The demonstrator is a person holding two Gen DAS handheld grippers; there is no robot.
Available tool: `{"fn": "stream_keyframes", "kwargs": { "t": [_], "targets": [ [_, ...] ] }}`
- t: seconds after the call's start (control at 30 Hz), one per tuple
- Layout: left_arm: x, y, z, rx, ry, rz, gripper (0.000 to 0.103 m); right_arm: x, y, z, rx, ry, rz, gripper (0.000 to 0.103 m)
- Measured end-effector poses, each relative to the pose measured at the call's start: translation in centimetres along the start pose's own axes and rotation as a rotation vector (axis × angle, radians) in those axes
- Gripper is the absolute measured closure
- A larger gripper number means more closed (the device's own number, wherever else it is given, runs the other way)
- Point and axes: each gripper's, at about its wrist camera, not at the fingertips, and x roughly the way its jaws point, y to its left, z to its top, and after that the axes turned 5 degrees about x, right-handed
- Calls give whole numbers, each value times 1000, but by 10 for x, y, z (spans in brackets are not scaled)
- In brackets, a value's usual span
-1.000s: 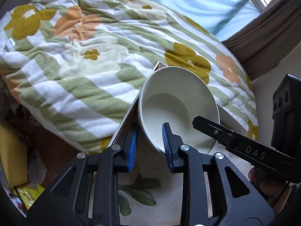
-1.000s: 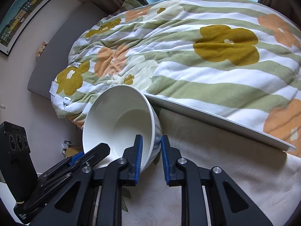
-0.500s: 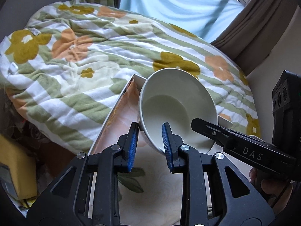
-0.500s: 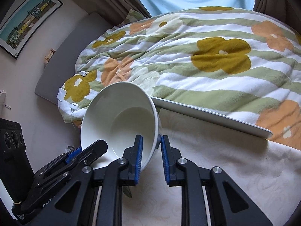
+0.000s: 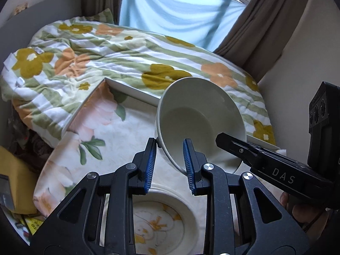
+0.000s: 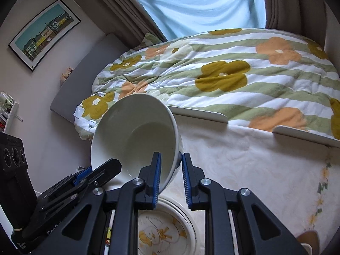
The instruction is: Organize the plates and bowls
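Note:
A plain white bowl (image 5: pixel 197 114) is held tilted in the air by both grippers, each on its near rim. My left gripper (image 5: pixel 170 161) is shut on the rim's left part. My right gripper (image 6: pixel 170 170) is shut on the rim's right part; the bowl shows in the right wrist view (image 6: pixel 136 136) too. Below the bowl a round plate with a yellow cartoon print (image 5: pixel 161 225) lies on the floral cloth; it also shows in the right wrist view (image 6: pixel 165 231), partly hidden by the grippers.
The floral cloth covers a white tray table (image 5: pixel 131 91) with a raised rim, set against a bed with a flowered duvet (image 6: pixel 233 72). A brown object (image 6: pixel 308 238) sits at the table's right front. Yellow clutter (image 5: pixel 12 182) lies left of the table.
Both grippers have lifted the bowl upward and pulled back together. The plate below and more of the table have come into view.

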Motion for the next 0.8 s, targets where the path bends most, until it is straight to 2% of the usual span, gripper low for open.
{"fn": "stream_keyframes", "kwargs": {
  "t": [0.27,0.43,0.6,0.8],
  "targets": [
    [-32,-104,-60,43,0,-81,80,-96,-60,-51,35,-53,-73,85],
    [-33,-154,-95,63,62,-115,80,-141,-100,-82,65,-56,-125,85],
    [-21,-193,-125,101,150,-154,80,-163,-136,-109,122,-37,-170,85],
    [4,-220,-152,191,257,-151,80,-159,-168,-137,218,9,-207,85]
  ]
}}
